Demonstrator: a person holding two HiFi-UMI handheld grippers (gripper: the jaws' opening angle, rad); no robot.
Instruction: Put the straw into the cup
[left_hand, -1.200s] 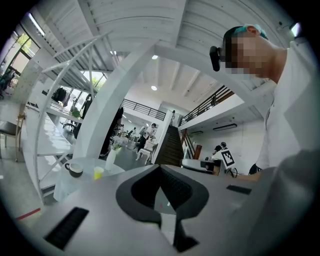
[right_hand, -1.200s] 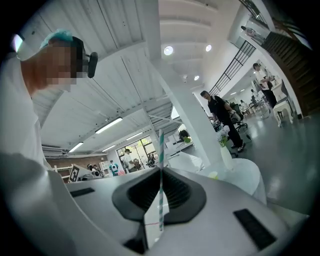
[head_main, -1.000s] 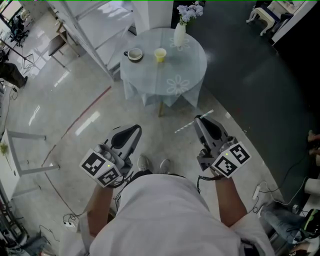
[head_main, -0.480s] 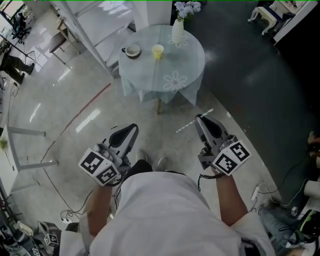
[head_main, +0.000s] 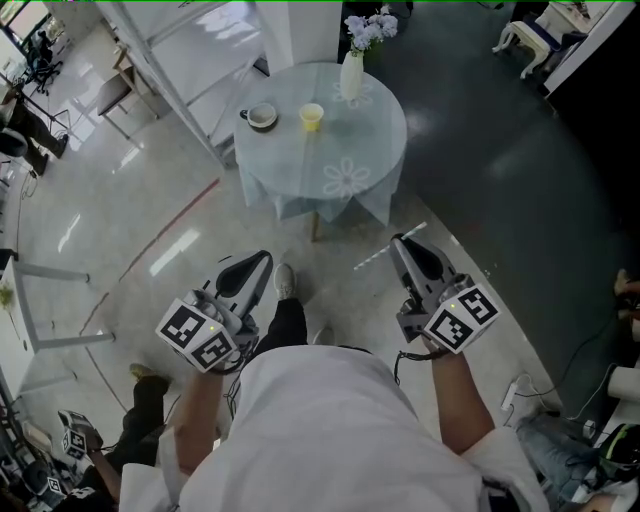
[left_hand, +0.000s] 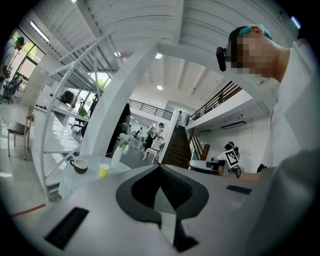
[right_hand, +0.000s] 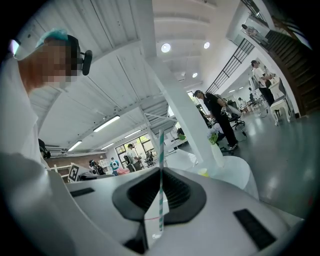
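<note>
A small yellow cup (head_main: 312, 116) stands on the round table (head_main: 345, 170) with a pale flowered cloth, far ahead of both grippers. It also shows small in the left gripper view (left_hand: 103, 170) and in the right gripper view (right_hand: 202, 172). My right gripper (head_main: 397, 240) is shut on a green-and-white striped straw (head_main: 388, 246) that sticks out sideways across its jaws; in its own view the straw (right_hand: 160, 165) stands upright at the right gripper's (right_hand: 161, 172) tips. My left gripper (head_main: 266, 256) is shut with nothing in it, jaws meeting at the left gripper's (left_hand: 160, 167) front.
On the table also stand a dark coffee cup on a saucer (head_main: 262, 117) and a white vase with flowers (head_main: 352, 70). White metal shelving (head_main: 170, 60) rises at the upper left. Another person's leg (head_main: 145, 405) is at the lower left; cables (head_main: 520, 385) lie at the lower right.
The table has slid lower in the head view, so it is nearer. One foot has stepped forward between the grippers. Another person's leg has appeared at the lower left. Both grippers stay shut.
</note>
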